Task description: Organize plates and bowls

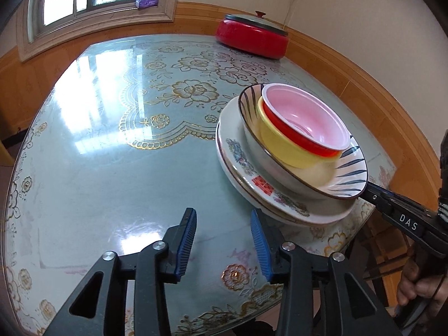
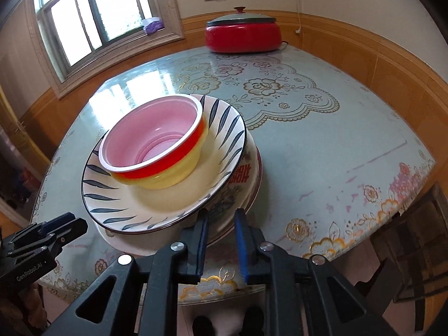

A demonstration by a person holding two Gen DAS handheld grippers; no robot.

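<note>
A stack stands on the table near its front edge. White flowered plates point(image 1: 240, 162) point(image 2: 238, 182) lie at the bottom. On them sits a blue-striped deep plate point(image 1: 347, 179) point(image 2: 224, 128), then a yellow bowl point(image 1: 280, 145) point(image 2: 173, 176), then a red bowl with a pink inside point(image 1: 305, 114) point(image 2: 156, 137). My left gripper point(image 1: 224, 224) point(image 2: 75, 224) is open and empty, just left of the stack. My right gripper point(image 2: 222, 215) point(image 1: 369, 191) is slightly open, its tips at the near rim of the stack and its pads apart from the rim.
A red lidded pot point(image 1: 252, 37) point(image 2: 242, 35) stands at the far edge of the glass-topped flowered table point(image 1: 112, 154) point(image 2: 336, 154). A hand point(image 1: 420, 288) holds the right gripper's handle. A chair point(image 2: 414, 238) stands beyond the table's right edge.
</note>
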